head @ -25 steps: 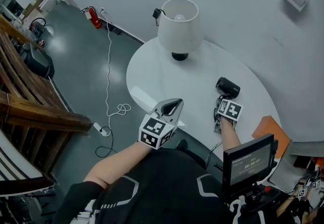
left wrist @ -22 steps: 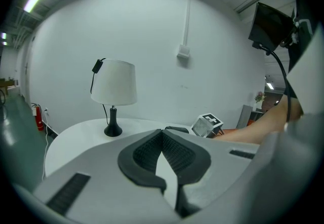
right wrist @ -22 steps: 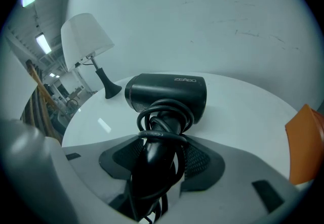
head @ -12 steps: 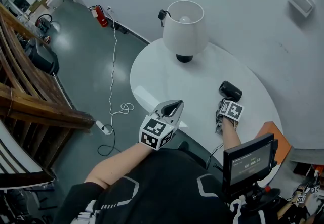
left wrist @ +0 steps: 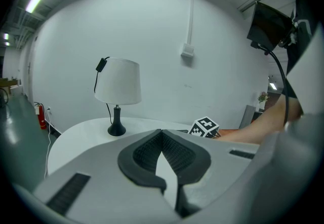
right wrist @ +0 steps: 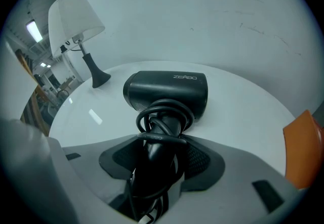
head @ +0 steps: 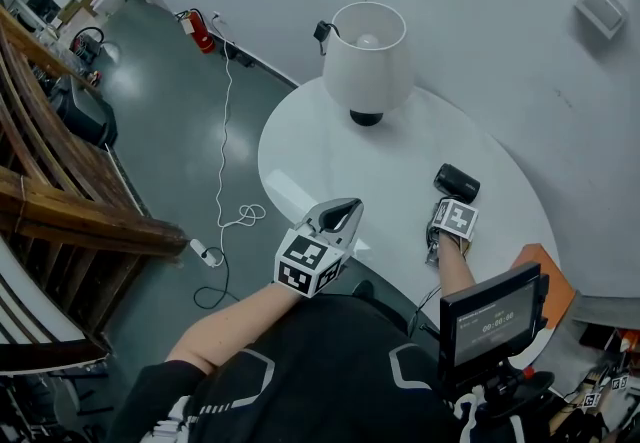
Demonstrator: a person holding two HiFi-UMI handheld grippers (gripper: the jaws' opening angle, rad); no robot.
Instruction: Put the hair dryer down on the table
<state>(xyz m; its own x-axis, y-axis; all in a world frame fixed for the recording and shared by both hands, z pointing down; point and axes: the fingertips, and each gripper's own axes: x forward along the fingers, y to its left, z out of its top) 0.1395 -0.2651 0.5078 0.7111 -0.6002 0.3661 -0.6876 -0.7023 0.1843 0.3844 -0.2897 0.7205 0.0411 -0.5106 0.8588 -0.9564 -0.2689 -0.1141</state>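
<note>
The round white table (head: 330, 166) fills the middle of the head view. A white lamp with a tapered shade and black foot (head: 366, 56) stands at about eleven o'clock on it.

The left gripper (head: 343, 209) hangs over the table's rim at seven o'clock. Its jaws are together at the tips, with nothing between them. It has no part in this step.

The right gripper (head: 447, 203) is at three o'clock and points steeply down. Its jaws are clamped on the handle of the black hair dryer with a stubby barrel (head: 456, 181). The barrel lies crosswise, low over the tabletop at that same three o'clock spot. Neither view settles whether it is already touching the surface. A black cord (right wrist: 164, 117) is looped round the handle just above the pads.

By my reading, the lowering is almost done and the release is what remains. The next move is to let the dryer's weight settle onto the table and spread the jaws wide. The gripper should then draw straight back along the handle so the cord loops do not snag a pad and drag the dryer.
</note>
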